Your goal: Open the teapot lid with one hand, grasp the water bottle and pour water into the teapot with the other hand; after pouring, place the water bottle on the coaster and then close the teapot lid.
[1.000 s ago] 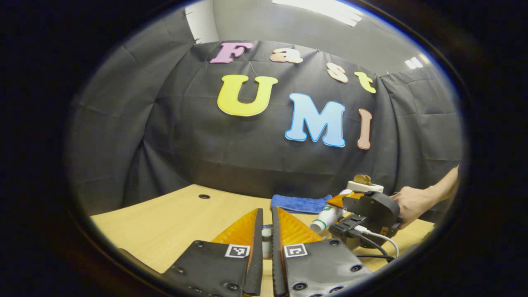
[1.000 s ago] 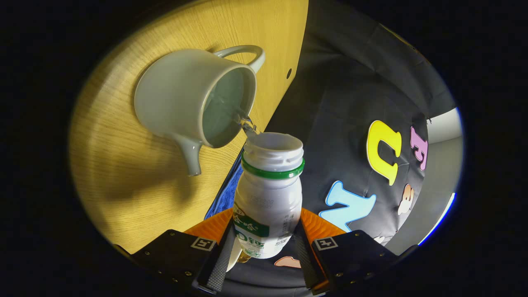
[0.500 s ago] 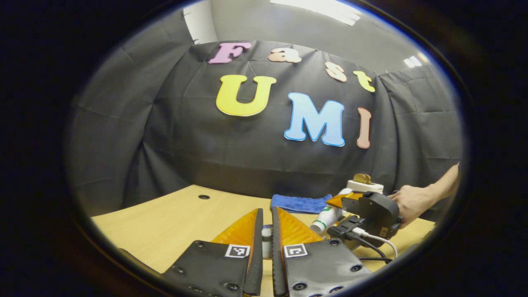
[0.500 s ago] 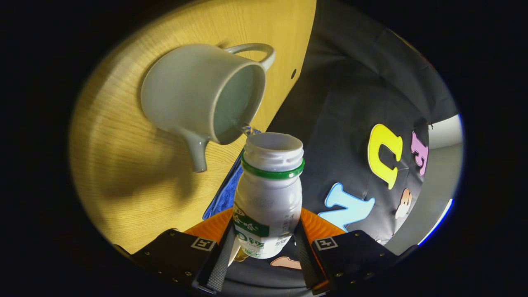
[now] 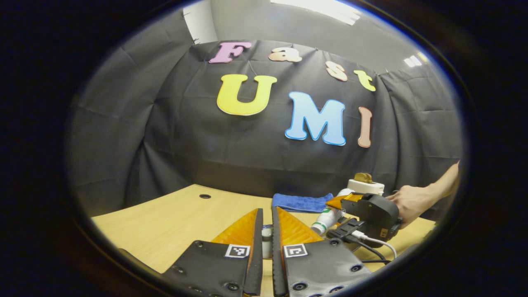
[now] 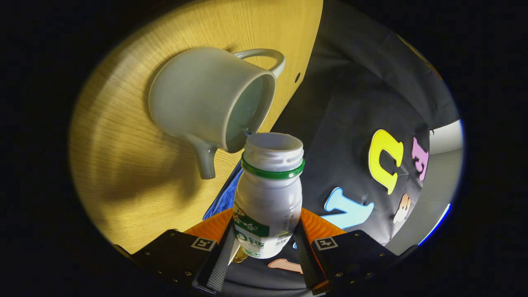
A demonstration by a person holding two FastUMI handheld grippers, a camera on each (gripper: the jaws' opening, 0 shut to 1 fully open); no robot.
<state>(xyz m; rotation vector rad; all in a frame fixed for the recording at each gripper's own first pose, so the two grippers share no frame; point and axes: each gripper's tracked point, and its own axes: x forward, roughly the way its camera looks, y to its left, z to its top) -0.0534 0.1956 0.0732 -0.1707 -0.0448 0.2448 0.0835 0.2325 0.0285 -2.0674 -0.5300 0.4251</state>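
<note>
A: Right gripper [image 6: 264,241] has the water bottle [image 6: 267,198] squarely between its jaws, both fingers pressing its sides low on the body, mouth open and pointing away from the camera.

B: And the teapot [image 6: 206,103]?

A: Lid off, sitting on the wooden tabletop [image 6: 123,173]. In the right gripper view the bottle's mouth is right at the teapot's open rim, just beside it, and the spout points toward the lower part of the picture, handle on the far side.

B: What about the other side?

A: Left gripper [image 5: 267,235] has its jaws nearly pressed together, pinching a small pale knob in the narrow gap. That looks like the teapot lid [image 5: 267,237], though most of it is hidden behind the fingers.

B: Can you see the bottle from there?

A: Yes, off to the right in the left gripper view, tilted over, mouth downward, held in the far gripper with a person's hand [image 5: 412,203] behind it. A blue cloth [image 5: 301,202] lies on the tabletop near the wall, and a white block with a brown piece on top stands behind the hand.
</note>
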